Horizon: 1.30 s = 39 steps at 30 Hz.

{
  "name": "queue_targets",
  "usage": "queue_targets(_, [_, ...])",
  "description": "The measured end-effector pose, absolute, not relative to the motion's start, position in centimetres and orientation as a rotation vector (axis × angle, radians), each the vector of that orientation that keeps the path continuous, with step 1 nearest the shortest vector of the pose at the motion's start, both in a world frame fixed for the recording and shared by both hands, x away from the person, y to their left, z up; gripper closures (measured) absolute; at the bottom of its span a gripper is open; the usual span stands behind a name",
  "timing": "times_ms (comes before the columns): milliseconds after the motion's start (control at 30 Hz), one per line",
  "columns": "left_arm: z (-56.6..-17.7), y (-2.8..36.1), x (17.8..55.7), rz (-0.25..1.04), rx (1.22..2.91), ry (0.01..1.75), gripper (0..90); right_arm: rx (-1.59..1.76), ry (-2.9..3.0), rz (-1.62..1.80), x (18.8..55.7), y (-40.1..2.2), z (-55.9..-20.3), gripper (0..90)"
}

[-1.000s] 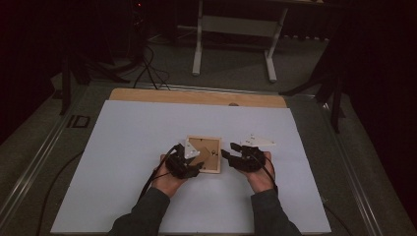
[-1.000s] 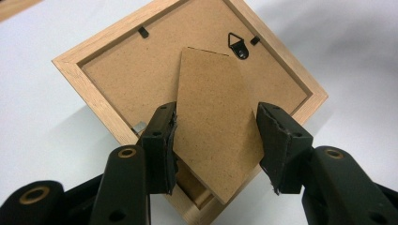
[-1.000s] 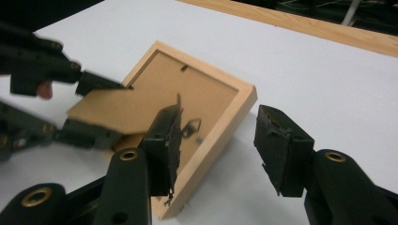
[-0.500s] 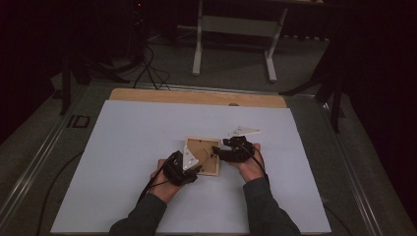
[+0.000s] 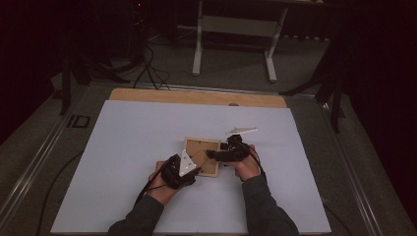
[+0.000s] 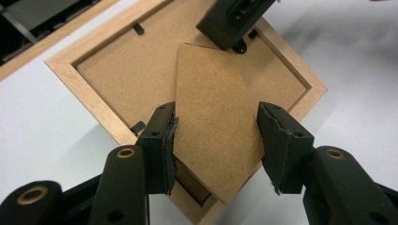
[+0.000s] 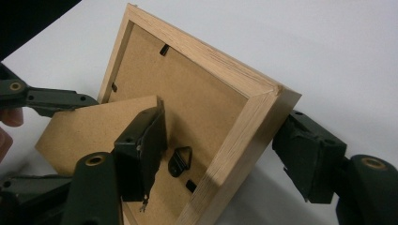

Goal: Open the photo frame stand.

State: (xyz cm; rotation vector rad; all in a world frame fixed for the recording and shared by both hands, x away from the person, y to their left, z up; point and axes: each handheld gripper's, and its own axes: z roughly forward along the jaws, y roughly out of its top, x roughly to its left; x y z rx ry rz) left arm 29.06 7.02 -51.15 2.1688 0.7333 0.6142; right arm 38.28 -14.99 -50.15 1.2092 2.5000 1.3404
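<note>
A wooden picture frame (image 5: 201, 156) lies back-up on the white desk (image 5: 128, 147), nearer the front edge than the back; its hardboard stand (image 6: 217, 136) sits between the spread jaws of the left gripper (image 6: 218, 145); the right gripper (image 7: 225, 154) straddles the frame's side rail, whether clamped I cannot tell.

Dim, murky high view with dark surroundings; gripper views bright and sharp.
</note>
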Motion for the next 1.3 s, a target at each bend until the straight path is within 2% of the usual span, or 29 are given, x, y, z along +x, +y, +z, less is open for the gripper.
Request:
queue_targets(267, [-50.8,8.4,30.3,0.289,2.128,0.808,50.6,1.153,2.481,1.363,37.7,-14.9,-49.7,38.6])
queue_targets(367, [-50.8,8.7,30.7,0.213,2.116,0.846,56.7,1.133,2.474,1.366,37.5,-14.9,-49.6,41.1])
queue_targets(500, [-50.7,9.1,31.0,0.125,2.085,0.863,59.8,1.119,2.474,1.374,37.3,-14.9,-49.4,42.4])
queue_targets(767, [-50.5,9.2,31.0,0.109,2.096,0.847,64.9,1.066,2.452,1.393,36.7,-14.7,-48.8,46.6])
queue_targets(1300, [-50.4,9.9,31.8,0.18,2.083,0.896,72.3,0.949,2.389,1.437,35.7,-14.0,-47.9,53.9])
